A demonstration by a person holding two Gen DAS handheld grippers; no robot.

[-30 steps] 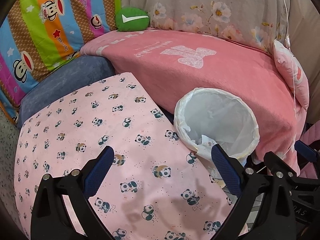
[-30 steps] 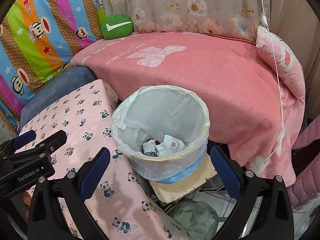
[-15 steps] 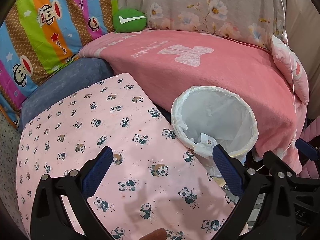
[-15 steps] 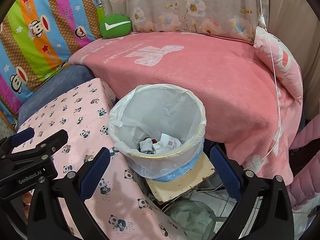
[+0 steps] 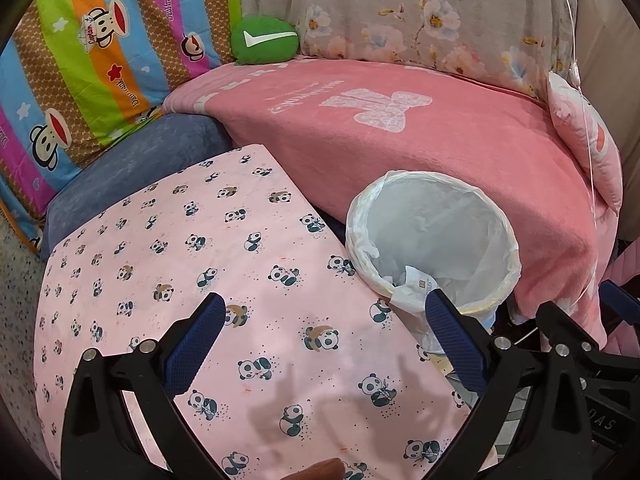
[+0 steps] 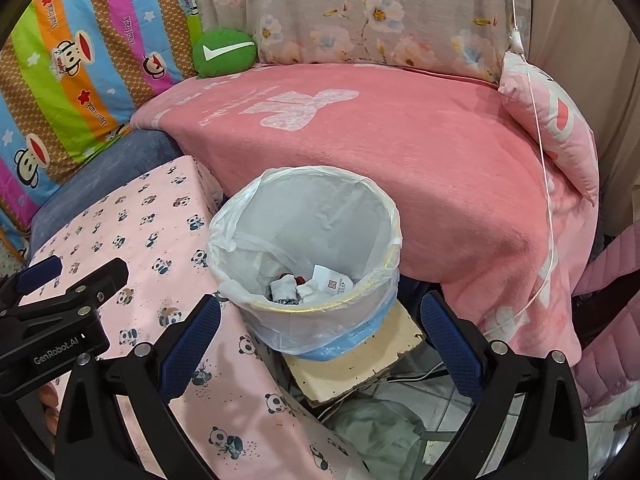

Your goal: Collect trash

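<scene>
The pink blanket (image 6: 400, 152) covers the sofa behind everything, and the panda cloth (image 5: 208, 248) covers the worktop in front of it, bare of any litter that shows. The bin (image 6: 308, 248), lined with a white bag, stands on a pale block (image 6: 360, 360) in the gap between worktop and sofa, touching the cloth's edge. Trash (image 6: 316, 284) lies at its bottom: crumpled white paper, a printed slip and something dark. The step in hand looks like the pause after a drop, with collecting done or close to done. The next move calls for a search for leftover litter; the grey-green bundle (image 6: 372, 428) on the floor below the block may be one, though it is hard to tell. The left claw (image 5: 326, 340) hovers over the cloth, jaws wide and empty, tilted down, with the bin just by its right finger. The right claw (image 6: 320, 336) hangs above the bin's near rim, also wide and holding nothing, angled down into the bin.
</scene>
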